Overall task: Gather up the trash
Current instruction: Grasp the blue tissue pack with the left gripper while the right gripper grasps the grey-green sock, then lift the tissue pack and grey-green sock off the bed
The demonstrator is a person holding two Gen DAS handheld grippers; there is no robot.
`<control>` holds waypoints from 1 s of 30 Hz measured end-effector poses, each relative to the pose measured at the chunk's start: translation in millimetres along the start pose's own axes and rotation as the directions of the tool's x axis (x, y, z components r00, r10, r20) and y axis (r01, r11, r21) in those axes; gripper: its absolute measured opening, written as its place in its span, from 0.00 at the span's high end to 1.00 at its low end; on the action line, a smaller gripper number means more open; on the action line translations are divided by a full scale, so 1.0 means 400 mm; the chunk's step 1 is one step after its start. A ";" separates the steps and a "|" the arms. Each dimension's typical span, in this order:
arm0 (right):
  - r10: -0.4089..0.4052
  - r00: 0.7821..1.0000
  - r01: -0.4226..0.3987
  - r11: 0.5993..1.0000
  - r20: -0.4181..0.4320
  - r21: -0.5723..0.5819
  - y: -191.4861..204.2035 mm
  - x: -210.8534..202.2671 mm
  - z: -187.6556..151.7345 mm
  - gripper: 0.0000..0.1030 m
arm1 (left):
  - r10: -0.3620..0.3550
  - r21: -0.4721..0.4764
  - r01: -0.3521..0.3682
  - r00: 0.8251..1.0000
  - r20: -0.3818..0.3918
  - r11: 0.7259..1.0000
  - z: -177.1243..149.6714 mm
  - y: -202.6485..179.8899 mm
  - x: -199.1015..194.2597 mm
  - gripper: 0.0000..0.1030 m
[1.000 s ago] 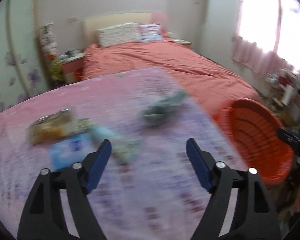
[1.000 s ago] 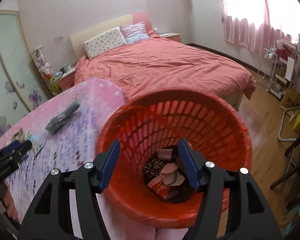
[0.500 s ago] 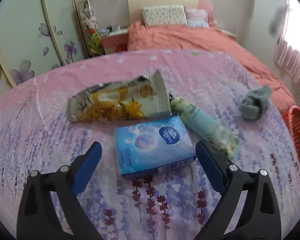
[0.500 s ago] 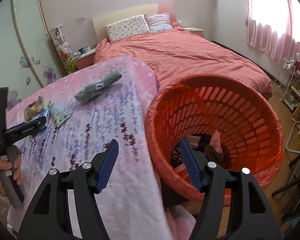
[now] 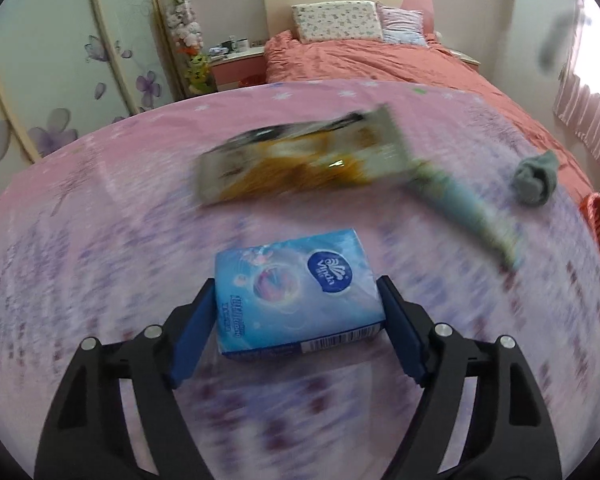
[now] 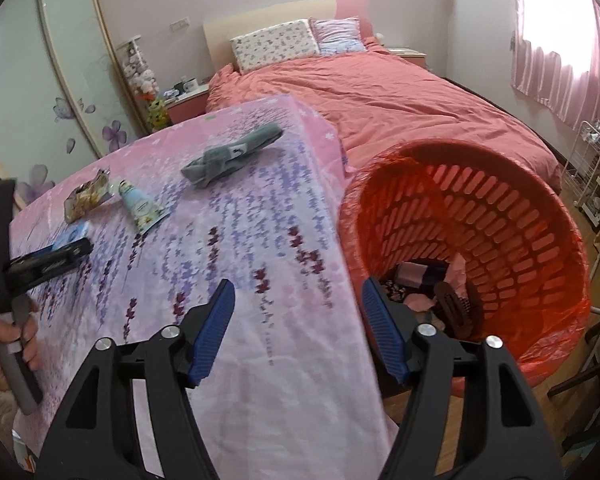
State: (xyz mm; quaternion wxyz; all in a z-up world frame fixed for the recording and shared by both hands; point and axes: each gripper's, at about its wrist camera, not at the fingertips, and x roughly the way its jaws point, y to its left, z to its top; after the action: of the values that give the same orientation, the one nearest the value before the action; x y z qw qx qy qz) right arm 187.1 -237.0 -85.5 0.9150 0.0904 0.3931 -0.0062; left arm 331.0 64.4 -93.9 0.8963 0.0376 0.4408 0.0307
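1. One counter (image 5: pixel 80 208), draped in a pink cloth printed with purple flowers, carries every loose item; an orange basket (image 6: pixel 540 216) lined with a red bag stands off its edge, at about three o'clock in the right wrist view, with discarded bits already at its bottom.
2. Four items lie on the cloth; going down in size, a yellow snack wrapper (image 5: pixel 300 160) sits at twelve o'clock from the left gripper (image 5: pixel 296 320), a pale blue tube (image 5: pixel 460 208) at about two o'clock, a grey rolled cloth (image 5: pixel 536 178) further out the same way, and a blue tissue pack (image 5: pixel 296 292) right at the gripper.
3. That tissue pack is the piece the next move turns on; it lies flat between the two blue pads, its long axis running roughly nine to three, across the gap.
4. Left gripper: its jaws have just been closing around the pack, and the pads stand at its two short ends; whether they already press on it I cannot tell.
5. Right gripper (image 6: pixel 296 328): released and holding nothing, hovering over the counter's near edge with the basket rim beside its right finger; it is well away from the pack, so the left hand (image 6: pixel 4 340) is plainly the nearer one, and I judge the carry will run toward three o'clock to the basket.
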 end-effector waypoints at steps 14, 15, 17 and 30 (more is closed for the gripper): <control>0.050 0.998 -0.045 0.994 -0.048 0.098 0.110 0.141 0.084 0.35 | -0.013 -0.110 0.010 1.000 -0.022 0.994 -0.023 0.120 0.000 0.24; 0.054 0.997 -0.047 0.991 -0.048 0.127 0.112 0.157 0.105 0.35 | -0.015 -0.111 0.012 1.000 -0.022 0.994 -0.023 0.121 0.000 0.24; 0.059 0.997 -0.049 0.983 -0.049 0.178 0.119 0.188 0.145 0.35 | -0.015 -0.110 0.012 1.000 -0.022 0.994 -0.023 0.121 0.001 0.24; -0.162 0.985 0.171 0.963 -0.060 0.209 0.181 0.327 0.254 0.60 | -0.015 -0.111 0.012 1.000 -0.022 0.994 -0.023 0.119 0.000 0.22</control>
State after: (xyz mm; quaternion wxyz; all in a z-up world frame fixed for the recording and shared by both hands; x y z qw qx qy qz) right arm 356.5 -175.3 -99.4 0.8877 0.1549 0.4156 -0.1232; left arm 322.7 112.2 -94.9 0.8921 -0.0159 0.4488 0.0495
